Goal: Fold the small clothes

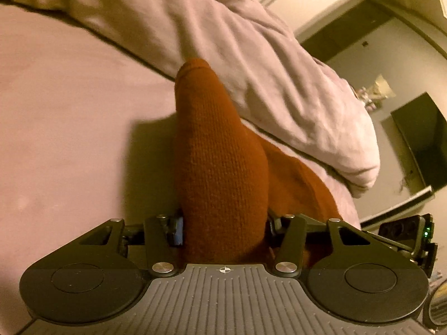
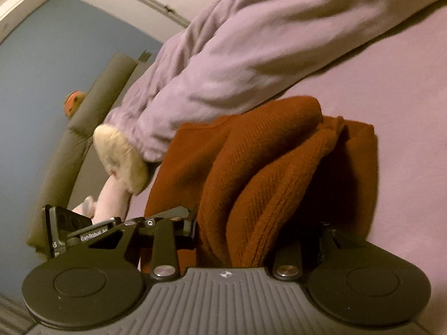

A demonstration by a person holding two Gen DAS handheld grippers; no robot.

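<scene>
- Your left gripper (image 1: pixel 223 229) has its fingers clamped on a fold of the rust-orange knit garment (image 1: pixel 220 167); the blue pad of one finger (image 1: pixel 177 230) presses against the cloth at 9 o'clock of the bunch.
- In the left wrist view the knit rises from the fingers toward 12 o'clock as a tall, narrow fold, with its stitched edge at the top.
- More of the same knit spills out toward 3 o'clock of that fold and lies on the bed (image 1: pixel 61 128), which carries a lilac sheet.
- A rumpled lilac duvet (image 1: pixel 265 64) runs across the bed from 11 o'clock to 4 o'clock, just behind the knit.
- Your right gripper (image 2: pixel 232 240) also has its fingers clamped on the rust-orange knit garment (image 2: pixel 259 173), here in a thicker bunch of several ribbed layers.
- The cloth hides the right-hand finger, so you see only the black left-hand finger (image 2: pixel 187 223) against it.
- In the right wrist view a flatter part of the knit spreads toward 10 o'clock of the bunch, and another part lies at 2 o'clock on the sheet.
- A cream plush toy (image 2: pixel 120 159) lies at 9 o'clock of the knit, touching the duvet's end.
- Part of your left gripper shows at 8 o'clock in that view.
- Both views are somewhat blurred.
</scene>
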